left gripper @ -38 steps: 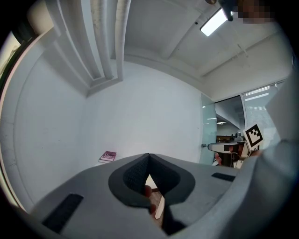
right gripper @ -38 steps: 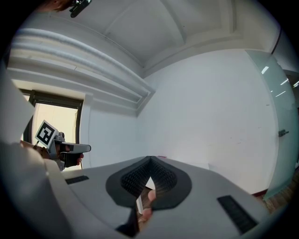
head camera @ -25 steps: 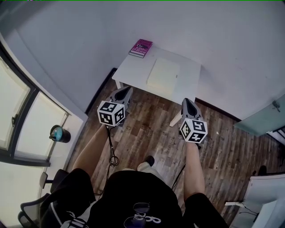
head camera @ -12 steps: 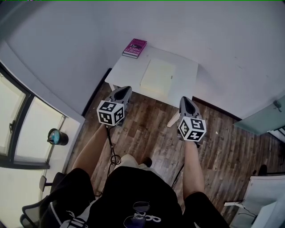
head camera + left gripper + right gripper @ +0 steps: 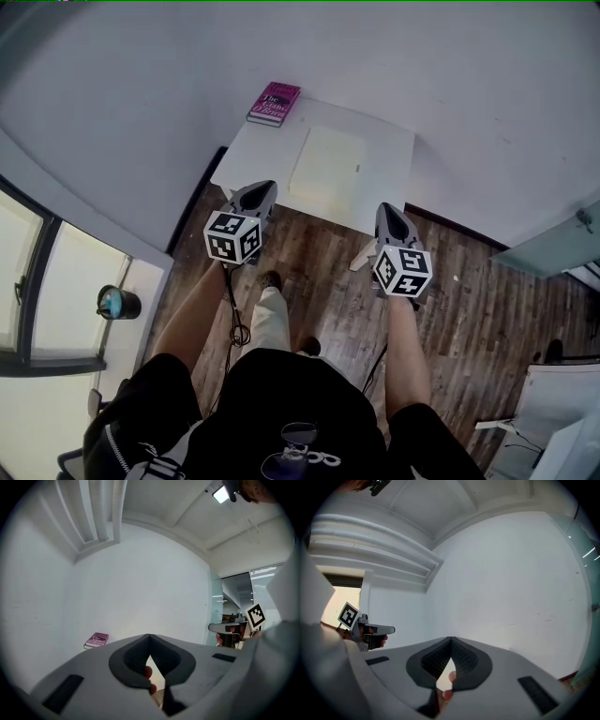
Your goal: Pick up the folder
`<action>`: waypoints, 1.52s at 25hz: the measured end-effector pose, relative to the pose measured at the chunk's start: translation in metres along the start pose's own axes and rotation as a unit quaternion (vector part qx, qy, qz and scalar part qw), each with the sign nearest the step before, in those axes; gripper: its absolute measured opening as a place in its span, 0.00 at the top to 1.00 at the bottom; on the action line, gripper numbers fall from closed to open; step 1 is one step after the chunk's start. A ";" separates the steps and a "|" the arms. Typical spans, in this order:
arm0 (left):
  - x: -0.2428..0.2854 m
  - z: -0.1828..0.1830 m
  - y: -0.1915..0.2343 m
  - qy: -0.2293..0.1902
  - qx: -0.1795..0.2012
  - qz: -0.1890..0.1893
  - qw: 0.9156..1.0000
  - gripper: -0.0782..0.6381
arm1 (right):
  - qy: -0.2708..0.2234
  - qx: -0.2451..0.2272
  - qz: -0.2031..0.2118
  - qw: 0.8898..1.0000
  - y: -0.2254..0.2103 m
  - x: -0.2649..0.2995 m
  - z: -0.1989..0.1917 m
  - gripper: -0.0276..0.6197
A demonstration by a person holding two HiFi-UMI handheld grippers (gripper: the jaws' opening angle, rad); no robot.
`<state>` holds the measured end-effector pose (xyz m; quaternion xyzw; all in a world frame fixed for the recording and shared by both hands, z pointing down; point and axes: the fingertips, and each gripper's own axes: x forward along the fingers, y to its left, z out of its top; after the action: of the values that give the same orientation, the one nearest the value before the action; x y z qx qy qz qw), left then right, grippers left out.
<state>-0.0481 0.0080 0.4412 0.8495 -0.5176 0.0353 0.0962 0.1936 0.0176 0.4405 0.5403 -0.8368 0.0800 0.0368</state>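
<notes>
Now | change: small white table [image 5: 253, 150] closer to both grippers than a second ago | left gripper [image 5: 264, 186], right gripper [image 5: 385, 207]: jaws pressed together, empty | pale cream flat folder [image 5: 326, 167]: table centre, untouched | status: approach phase, grasp pending.

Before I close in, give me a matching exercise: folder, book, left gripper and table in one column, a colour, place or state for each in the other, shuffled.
Column one
1. folder
2. book
3. left gripper
4. table

Column two
A. jaws shut, nothing between them
B. magenta, at the table's far left corner
C. white, standing against the wall
D. pale yellow, lying flat in the middle of the tabletop

Pairs: 1-D, 2-B, 3-A, 4-C
</notes>
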 end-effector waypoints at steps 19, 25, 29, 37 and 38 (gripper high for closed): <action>0.201 0.044 0.145 0.023 -0.008 -0.071 0.997 0.87 | 0.016 0.016 -0.076 0.997 -0.050 0.208 0.032 0.92; 0.230 0.046 0.180 0.031 -0.011 -0.086 0.996 0.87 | 0.021 0.020 -0.093 0.995 -0.048 0.246 0.034 0.92; 0.245 0.048 0.197 0.032 -0.015 -0.096 0.995 0.87 | 0.025 0.019 -0.105 0.994 -0.046 0.263 0.035 0.93; 0.262 0.044 0.217 0.035 -0.025 -0.118 0.992 0.87 | 0.032 0.014 -0.127 0.991 -0.040 0.278 0.033 0.92; 0.264 0.043 0.218 0.035 -0.026 -0.120 0.992 0.87 | 0.032 0.013 -0.129 0.991 -0.040 0.279 0.033 0.93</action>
<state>-0.1212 -0.3279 0.4685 0.9009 -0.4089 0.0395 0.1402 0.1152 -0.2549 0.4531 0.6415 -0.7572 0.1033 0.0666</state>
